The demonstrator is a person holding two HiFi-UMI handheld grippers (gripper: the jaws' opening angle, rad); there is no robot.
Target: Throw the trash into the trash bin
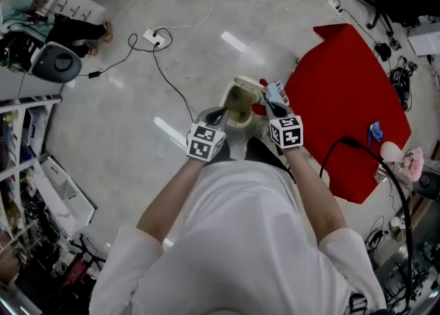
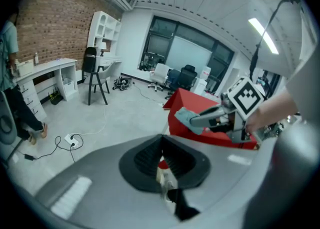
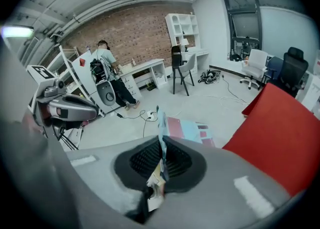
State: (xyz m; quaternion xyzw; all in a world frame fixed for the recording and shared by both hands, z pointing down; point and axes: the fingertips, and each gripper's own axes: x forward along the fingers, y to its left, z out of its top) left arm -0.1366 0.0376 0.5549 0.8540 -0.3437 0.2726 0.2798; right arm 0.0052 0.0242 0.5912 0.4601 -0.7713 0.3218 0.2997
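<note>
Down over the grey floor (image 1: pixel 130 80), just off the left corner of the red table (image 1: pixel 344 100): left gripper (image 1: pixel 218 115) above the near left rim of the open trash bin (image 1: pixel 245 82), jaws pressed together; right gripper (image 1: pixel 273 106) by the bin's right rim, jaws clamped tight on a flat blue, red and white packet (image 1: pixel 276 91), gripped by its edge, most of it sticking out past the jaws, between bin and table

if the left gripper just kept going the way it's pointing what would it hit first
Most likely the trash bin. In the head view the left gripper points forward and down at the bin's open top, just ahead of its tips. Its height above the rim is unclear, so it could meet the rim or go inside.
</note>
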